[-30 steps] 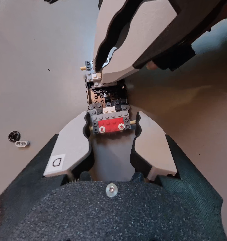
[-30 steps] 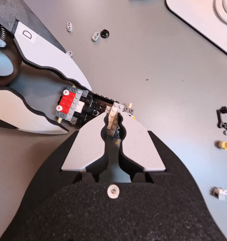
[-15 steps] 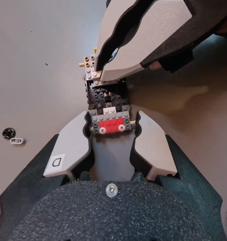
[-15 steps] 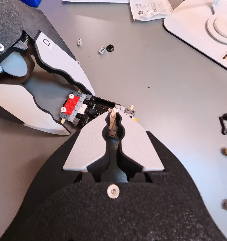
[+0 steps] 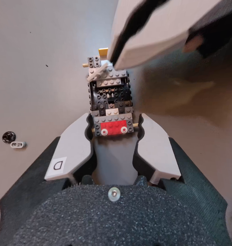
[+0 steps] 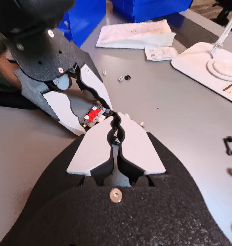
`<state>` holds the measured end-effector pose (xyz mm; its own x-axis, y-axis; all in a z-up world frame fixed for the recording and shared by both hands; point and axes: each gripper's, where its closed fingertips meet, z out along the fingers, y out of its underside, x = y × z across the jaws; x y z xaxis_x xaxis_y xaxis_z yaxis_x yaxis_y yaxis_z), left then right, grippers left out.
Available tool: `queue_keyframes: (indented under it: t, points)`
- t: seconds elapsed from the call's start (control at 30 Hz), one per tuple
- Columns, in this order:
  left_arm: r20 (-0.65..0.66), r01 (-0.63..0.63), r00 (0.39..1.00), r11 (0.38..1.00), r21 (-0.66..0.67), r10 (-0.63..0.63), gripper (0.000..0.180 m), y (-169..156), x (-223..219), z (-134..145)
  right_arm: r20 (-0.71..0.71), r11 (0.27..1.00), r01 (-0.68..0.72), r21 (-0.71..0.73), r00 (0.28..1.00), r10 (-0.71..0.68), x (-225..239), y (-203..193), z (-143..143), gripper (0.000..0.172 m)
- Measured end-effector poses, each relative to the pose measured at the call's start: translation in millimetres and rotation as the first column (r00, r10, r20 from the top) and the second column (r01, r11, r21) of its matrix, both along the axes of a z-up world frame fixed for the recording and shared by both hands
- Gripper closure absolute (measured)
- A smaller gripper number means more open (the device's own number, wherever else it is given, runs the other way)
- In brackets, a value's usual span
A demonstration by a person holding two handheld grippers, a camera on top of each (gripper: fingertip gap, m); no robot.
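Grey table [image 6: 166, 106] fills both views. Its far edge runs along the blue boxes [image 6: 146, 9], which stand close behind it. The widest bare room is in the middle of the table, between the grippers and the white lamp base [image 6: 206, 63] at the right. That base takes the far right corner, and a folded white paper [image 6: 134, 36] with a smaller sheet [image 6: 160, 53] lies near the far edge.

The left gripper [image 5: 114, 126] has its jaws wide around the red end of the brick model [image 5: 110, 95]. The two tan pins that stick out of the model's sides touch the pads, so the model is gripped there. The right gripper [image 6: 116, 117] comes from above at the model's far end. Its jaws are narrow, almost together, and a thin grey plate [image 5: 98, 73] hangs tilted from the tips, though it is blurred. A yellow piece [image 5: 103, 51] shows just behind.

On the left of the model, well apart, lie a black round piece [image 5: 8, 137] and a grey oval piece [image 5: 17, 144], side by side. Small black pieces [image 6: 231, 147] lie near the right edge of the view.
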<state>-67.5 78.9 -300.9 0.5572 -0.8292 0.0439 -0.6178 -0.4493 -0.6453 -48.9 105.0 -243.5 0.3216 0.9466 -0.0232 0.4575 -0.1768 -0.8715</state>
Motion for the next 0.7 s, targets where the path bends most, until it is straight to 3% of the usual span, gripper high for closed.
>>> queue_keyframes:
  t: [0.03,0.23,0.4,0.57,0.7]
  points:
    - [0.002,0.001,1.0,1.0,-0.001,-0.001,0.115,0.1,-0.1,0.2,-0.022,1.0,-0.008,0.004,1.0,0.008,2.8,0.6,7.7,0.172]
    - [0.027,0.024,0.999,1.0,-0.001,-0.024,0.115,-0.4,2.0,2.4,-0.042,0.997,-0.021,0.074,0.999,0.024,13.8,5.4,23.9,0.172]
    - [0.031,0.045,0.998,0.999,0.003,-0.045,0.115,-1.8,3.4,3.3,0.209,0.977,-0.148,0.155,0.971,0.114,9.4,10.9,-6.0,0.155]
    - [0.012,0.073,0.997,0.997,0.03,-0.074,0.115,-3.9,4.6,2.7,0.378,0.921,-0.388,0.028,0.857,0.35,-2.1,8.4,-31.1,0.147]
    - [0.002,0.092,0.996,0.995,0.043,-0.092,0.114,-5.2,5.2,2.4,0.465,0.854,-0.507,-0.118,0.731,0.499,-3.9,9.0,-48.2,0.153]
